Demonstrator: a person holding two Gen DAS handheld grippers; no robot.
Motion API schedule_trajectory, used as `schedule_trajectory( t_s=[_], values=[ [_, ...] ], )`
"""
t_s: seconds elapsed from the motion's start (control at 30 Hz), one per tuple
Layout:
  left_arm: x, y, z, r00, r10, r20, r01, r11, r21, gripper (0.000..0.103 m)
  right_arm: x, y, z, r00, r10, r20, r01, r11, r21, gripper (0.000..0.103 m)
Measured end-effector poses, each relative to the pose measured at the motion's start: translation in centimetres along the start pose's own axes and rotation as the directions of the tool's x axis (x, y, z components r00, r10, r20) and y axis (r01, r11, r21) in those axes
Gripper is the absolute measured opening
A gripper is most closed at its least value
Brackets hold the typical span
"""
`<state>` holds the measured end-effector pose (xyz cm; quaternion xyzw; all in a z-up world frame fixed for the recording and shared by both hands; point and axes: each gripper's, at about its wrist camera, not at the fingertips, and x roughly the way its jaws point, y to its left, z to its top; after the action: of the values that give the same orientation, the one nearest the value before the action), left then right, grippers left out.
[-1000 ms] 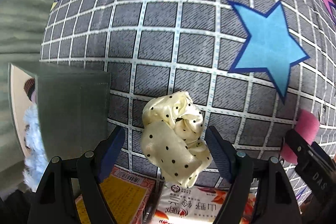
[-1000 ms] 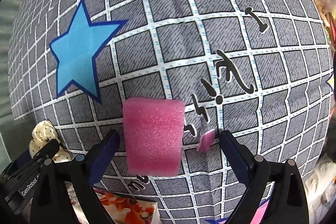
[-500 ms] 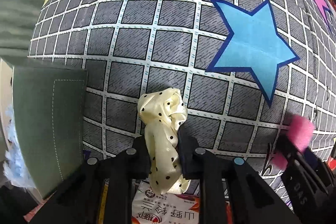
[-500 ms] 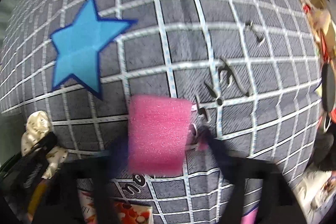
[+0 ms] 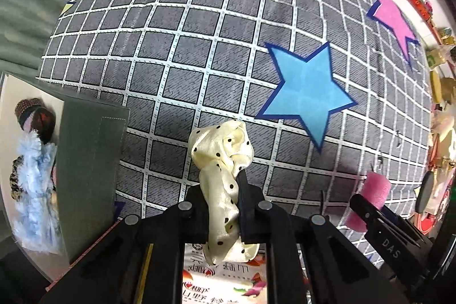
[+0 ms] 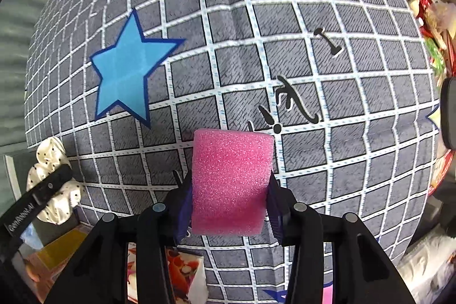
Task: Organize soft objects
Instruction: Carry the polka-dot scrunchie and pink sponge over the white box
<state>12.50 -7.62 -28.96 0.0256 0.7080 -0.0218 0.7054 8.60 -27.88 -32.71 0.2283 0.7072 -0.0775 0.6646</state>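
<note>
The scrunchie's [image 5: 221,178] middle is hidden between the fingers [image 5: 248,207]. Packets [image 5: 228,278] below are cut by the frame edge. Clutter [image 6: 430,27] at the rim is too small to identify.

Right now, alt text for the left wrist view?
The left claw is shut on a cream polka-dot scrunchie, held above a grey checked cloth with a blue star. At lower right, the right claw holds a pink sponge; a green box stands at left.

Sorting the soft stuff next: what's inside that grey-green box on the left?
Inside the grey-green box: a fluffy light-blue item and a dark knitted piece. The box wall hides anything deeper.
</note>
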Motion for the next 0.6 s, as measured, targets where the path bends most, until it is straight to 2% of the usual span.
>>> schedule_trajectory(
  t_s=[0.1, 0.23, 0.47, 0.53, 0.6],
  values=[
    [-1.2, -0.2, 0.4, 1.000, 0.009, 0.016, -0.009, 1.000, 0.003, 0.015, -1.1, 0.4, -0.3, 1.000, 0.002, 0.014, -0.002, 1.000, -0.013, 0.047],
    [-4.3, -0.8, 0.6, 0.994, 0.074, 0.084, -0.078, 0.996, 0.049, 0.015, -3.5, 0.9, -0.6, 0.999, 0.010, 0.031, -0.009, 0.999, -0.047, 0.047],
    [-7.7, 0.0, -0.3, 0.987, 0.071, 0.143, -0.081, 0.995, 0.066, 0.015, -6.8, 4.9, -3.0, 0.998, 0.006, 0.061, 0.002, 0.991, -0.137, 0.047],
    [-8.7, 0.8, -1.1, 0.983, 0.073, 0.167, -0.084, 0.995, 0.059, 0.015, -7.8, 4.8, -3.3, 0.998, 0.008, 0.070, 0.004, 0.985, -0.173, 0.047],
    [-9.7, 1.3, -1.1, 0.978, 0.082, 0.194, -0.094, 0.994, 0.051, 0.015, -8.9, 6.4, -3.9, 0.996, 0.009, 0.085, 0.009, 0.978, -0.211, 0.047]
  ],
)
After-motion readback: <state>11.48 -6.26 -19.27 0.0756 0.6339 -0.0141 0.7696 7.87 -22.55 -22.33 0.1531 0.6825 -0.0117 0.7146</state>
